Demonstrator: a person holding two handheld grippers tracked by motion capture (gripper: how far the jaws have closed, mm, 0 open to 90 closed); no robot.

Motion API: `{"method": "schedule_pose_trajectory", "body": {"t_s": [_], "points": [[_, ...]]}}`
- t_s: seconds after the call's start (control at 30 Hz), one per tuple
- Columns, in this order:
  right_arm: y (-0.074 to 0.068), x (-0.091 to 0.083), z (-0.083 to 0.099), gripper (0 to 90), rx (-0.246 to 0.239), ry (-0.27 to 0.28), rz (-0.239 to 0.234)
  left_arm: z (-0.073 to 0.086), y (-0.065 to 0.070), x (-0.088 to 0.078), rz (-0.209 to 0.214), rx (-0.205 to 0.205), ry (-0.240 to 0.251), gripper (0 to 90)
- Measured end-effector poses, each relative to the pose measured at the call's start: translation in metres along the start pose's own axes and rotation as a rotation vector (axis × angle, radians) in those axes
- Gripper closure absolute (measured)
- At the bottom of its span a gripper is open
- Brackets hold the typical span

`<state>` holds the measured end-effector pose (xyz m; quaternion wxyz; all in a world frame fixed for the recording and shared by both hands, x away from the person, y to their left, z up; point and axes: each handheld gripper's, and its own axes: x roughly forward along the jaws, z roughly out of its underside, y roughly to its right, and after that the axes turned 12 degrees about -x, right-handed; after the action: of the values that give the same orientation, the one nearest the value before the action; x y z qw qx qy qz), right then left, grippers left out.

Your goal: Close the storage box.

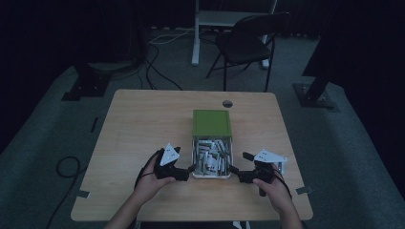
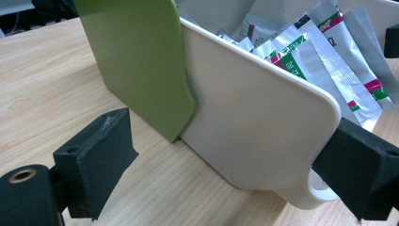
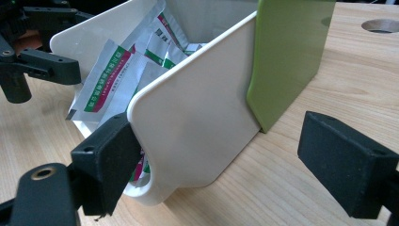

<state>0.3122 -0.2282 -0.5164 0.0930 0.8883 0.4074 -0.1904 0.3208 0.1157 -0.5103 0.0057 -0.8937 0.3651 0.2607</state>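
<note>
Sachets (image 2: 324,61) half hidden behind white drawer (image 2: 254,127) wall; green case (image 2: 141,61) cropped.

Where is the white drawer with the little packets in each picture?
High view: the white drawer sits near the table's front edge, between the left gripper and the right gripper.
Left gripper view: its side wall spans the middle and right.
Right gripper view: its side wall stands in the middle.
Shared landmark: the green case that the drawer slides out of, also seen here and here.
</note>
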Motion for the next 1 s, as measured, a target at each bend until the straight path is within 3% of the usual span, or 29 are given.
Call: {"method": "schedule_pose_trajectory", "body": {"t_s": [0.67,1.0], "points": [[0.0055,0.0045,-0.0019,13.6,0.019,0.001,0.02,-0.0043,-0.006,0.0058,0.002,-0.022,-0.005,9.7],[0.0088,0.0062,-0.0057,13.7,0.016,-0.007,0.032,-0.0094,-0.0075,0.0085,-0.009,-0.012,-0.006,9.7]]}}
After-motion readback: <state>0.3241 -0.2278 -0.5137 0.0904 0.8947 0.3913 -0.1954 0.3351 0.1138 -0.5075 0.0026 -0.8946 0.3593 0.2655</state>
